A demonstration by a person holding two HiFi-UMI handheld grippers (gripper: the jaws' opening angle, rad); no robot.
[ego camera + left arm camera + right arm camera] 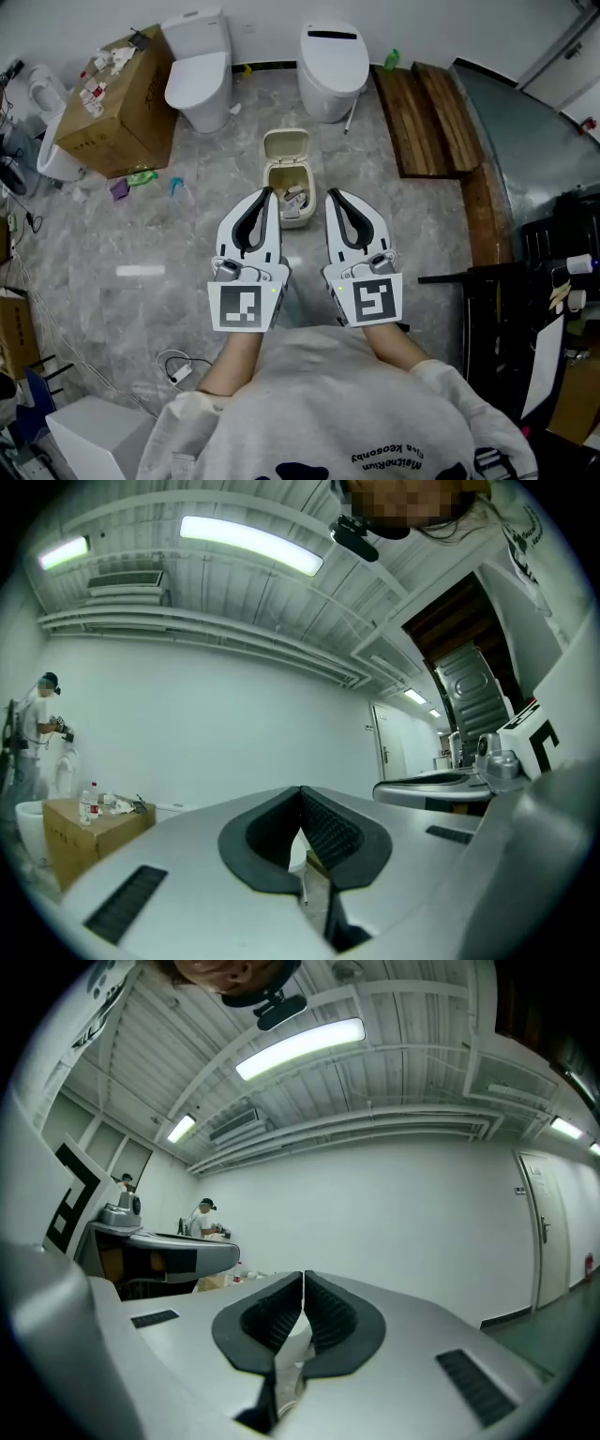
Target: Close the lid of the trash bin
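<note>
In the head view a small cream trash bin (pixel 296 221) stands on the grey marble floor, its lid (pixel 286 145) tipped up and back, with scraps of rubbish inside. My left gripper (pixel 268 193) (pixel 301 791) is shut and empty, its tip just left of the bin's opening. My right gripper (pixel 331 194) (pixel 303 1275) is also shut and empty, its tip just right of the bin. Both point forward at roughly level, side by side, above the floor. Neither gripper view shows the bin clearly; only white wall and ceiling lie beyond the jaws.
Two white toilets (pixel 202 70) (pixel 333 66) stand behind the bin. At the far left is a cardboard box (pixel 117 103), at the far right wooden planks (pixel 436 117) and a dark rack (pixel 525 309) to the right. A white cable (pixel 178 366) lies on the floor. Other people (pixel 42 724) work in the distance.
</note>
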